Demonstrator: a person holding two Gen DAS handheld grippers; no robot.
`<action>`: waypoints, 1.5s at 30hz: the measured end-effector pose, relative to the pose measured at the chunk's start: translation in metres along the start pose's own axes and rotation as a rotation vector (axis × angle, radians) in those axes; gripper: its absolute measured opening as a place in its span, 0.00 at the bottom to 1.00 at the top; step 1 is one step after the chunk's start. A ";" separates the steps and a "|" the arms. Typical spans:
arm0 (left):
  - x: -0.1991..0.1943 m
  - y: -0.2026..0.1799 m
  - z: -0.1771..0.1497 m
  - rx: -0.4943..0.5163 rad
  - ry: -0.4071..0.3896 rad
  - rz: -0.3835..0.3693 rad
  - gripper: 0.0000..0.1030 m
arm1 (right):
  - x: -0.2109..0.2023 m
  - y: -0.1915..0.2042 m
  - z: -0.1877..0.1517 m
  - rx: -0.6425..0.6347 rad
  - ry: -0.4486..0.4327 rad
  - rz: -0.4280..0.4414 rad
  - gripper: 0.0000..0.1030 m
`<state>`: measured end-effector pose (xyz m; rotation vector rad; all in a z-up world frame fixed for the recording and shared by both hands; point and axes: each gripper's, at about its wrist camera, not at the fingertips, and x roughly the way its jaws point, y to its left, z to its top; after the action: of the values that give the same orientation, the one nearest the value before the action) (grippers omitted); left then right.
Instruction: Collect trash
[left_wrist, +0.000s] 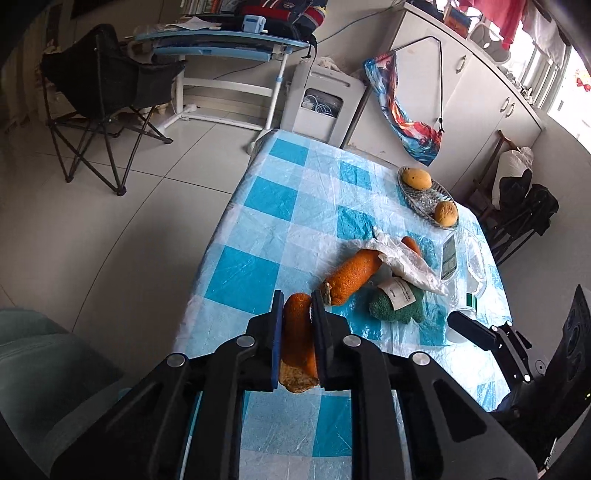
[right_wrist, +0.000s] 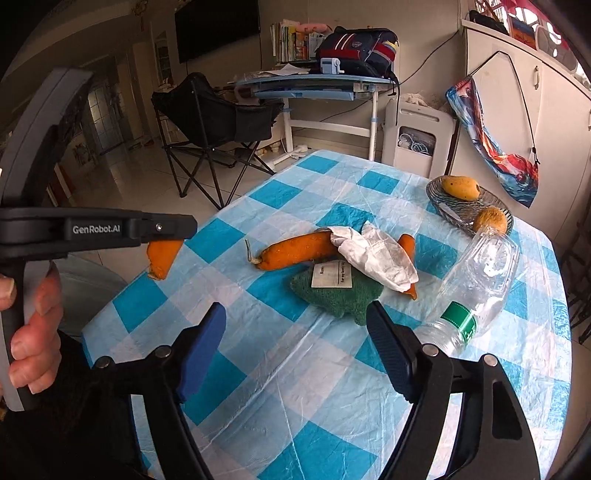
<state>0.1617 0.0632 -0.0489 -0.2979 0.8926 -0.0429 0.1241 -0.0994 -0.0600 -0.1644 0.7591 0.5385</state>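
Blue-and-white checked plastic covers the tabletop (right_wrist: 280, 398), which stands in a tiled room with a folding chair (right_wrist: 218, 118) and a desk (right_wrist: 314, 86) behind it. Landmark: the green knitted toy (right_wrist: 332, 295) with a paper tag, lying near the middle of the tabletop. Left hand-held gripper (left_wrist: 295, 306): jaws narrow, clamped on an orange peel piece (left_wrist: 297, 332), held above the tabletop edge nearer the camera than the toy; a person's hand (right_wrist: 33, 325) grips its handle. Right hand-held gripper (right_wrist: 295, 325): jaws wide apart with nothing between them, hovering just in front of the toy. Behind the toy lies a carrot (right_wrist: 295, 249), partly covered by a crumpled white wrapper (right_wrist: 373, 254); a second carrot (right_wrist: 406, 245) shows under the wrapper's far side. Right of the toy lies a crushed clear plastic bottle (right_wrist: 476, 284) with a green label. Beyond the bottle, a glass dish (right_wrist: 454, 212) holds a mango (right_wrist: 460, 187) and a round brownish fruit (right_wrist: 489, 219).
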 end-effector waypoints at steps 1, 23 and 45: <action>-0.001 0.003 0.001 -0.019 0.003 -0.012 0.14 | 0.007 0.002 0.002 -0.021 0.010 -0.010 0.71; -0.019 -0.003 -0.012 0.008 0.012 -0.044 0.14 | -0.011 -0.017 -0.003 0.173 0.010 0.014 0.36; -0.075 -0.014 -0.108 0.146 0.009 -0.002 0.14 | -0.102 0.048 -0.112 0.376 0.015 0.321 0.36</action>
<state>0.0321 0.0363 -0.0522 -0.1626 0.8937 -0.1103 -0.0299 -0.1364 -0.0678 0.3077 0.8943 0.6870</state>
